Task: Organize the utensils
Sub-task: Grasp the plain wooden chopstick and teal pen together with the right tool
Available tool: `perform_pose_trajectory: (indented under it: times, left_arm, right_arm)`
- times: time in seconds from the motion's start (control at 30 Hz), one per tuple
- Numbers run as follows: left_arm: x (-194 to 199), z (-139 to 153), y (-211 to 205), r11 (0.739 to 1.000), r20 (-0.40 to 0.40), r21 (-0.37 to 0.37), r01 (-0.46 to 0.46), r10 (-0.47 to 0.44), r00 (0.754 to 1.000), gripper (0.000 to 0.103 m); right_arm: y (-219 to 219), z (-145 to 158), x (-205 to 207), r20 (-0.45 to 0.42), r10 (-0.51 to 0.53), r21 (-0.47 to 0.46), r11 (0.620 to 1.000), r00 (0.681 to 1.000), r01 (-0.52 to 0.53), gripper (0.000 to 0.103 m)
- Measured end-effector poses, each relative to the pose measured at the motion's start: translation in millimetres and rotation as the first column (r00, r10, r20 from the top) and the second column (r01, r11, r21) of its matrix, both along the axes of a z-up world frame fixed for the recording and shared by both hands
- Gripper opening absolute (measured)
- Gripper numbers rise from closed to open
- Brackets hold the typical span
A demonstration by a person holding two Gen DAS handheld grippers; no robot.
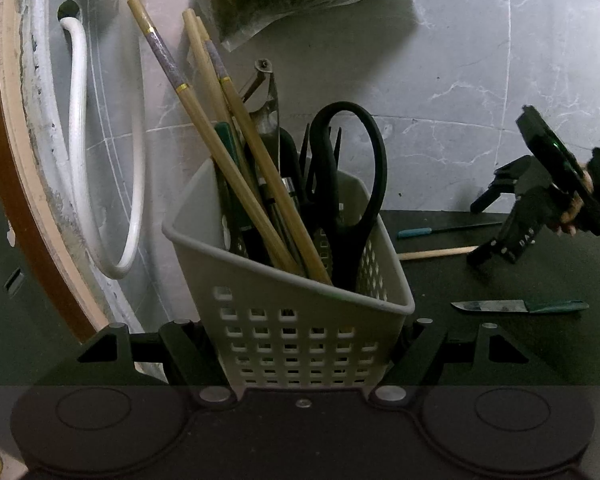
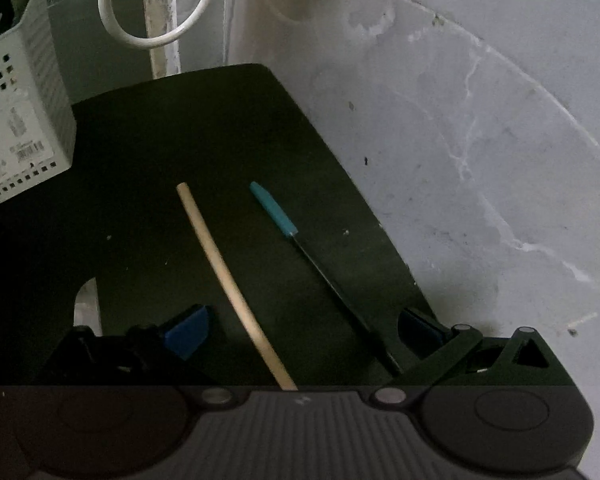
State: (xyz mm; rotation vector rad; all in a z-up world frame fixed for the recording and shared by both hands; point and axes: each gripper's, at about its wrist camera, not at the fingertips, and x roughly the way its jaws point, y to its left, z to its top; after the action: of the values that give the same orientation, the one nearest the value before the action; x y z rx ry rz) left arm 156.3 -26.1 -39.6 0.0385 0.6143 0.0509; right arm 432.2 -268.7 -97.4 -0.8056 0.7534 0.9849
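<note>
While the left claw (image 1: 306, 354) stays out of it, clamped on the white perforated basket (image 1: 296, 320) full of chopsticks (image 1: 236, 184) and black scissors (image 1: 352, 184), the right claw (image 2: 304, 328) stands wide above a loose chopstick (image 2: 228, 280) and teal-handled tool (image 2: 276, 210) on the dark tabletop (image 2: 180, 140).

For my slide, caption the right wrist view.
Open right gripper above a pale wooden chopstick and teal-handled tool on a dark table.
</note>
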Motion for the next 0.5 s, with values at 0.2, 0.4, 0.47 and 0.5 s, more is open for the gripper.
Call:
perform_pose_trajectory:
  times: [0.2, 0.4, 0.47, 0.5]
  left_arm:
    - [0, 0, -1, 1.000, -0.002, 0.000, -0.002, 0.002, 1.000, 0.077]
    - [2, 1, 1, 1.000, -0.008, -0.001, 0.002, -0.002, 1.000, 0.077]
    - [1, 0, 1, 1.000, -0.006, -0.002, 0.002, -0.002, 1.000, 0.077]
    - [2, 1, 1, 1.000, -0.005, 0.000, 0.004, -0.004, 1.000, 0.077]
  right_arm:
    - [-1, 0, 20, -0.127, -0.017, -0.003, 1.000, 0.992, 0.017, 0.102]
    - [-11, 0, 27, -0.152, -0.034, 0.011, 0.999, 0.988, 0.037, 0.101]
    - [-16, 2, 24, -0.148, -0.039, 0.022, 0.999, 0.988, 0.042, 0.097]
    - [-19, 4, 23, -0.145, -0.042, 0.033, 0.998, 0.989, 0.047, 0.091]
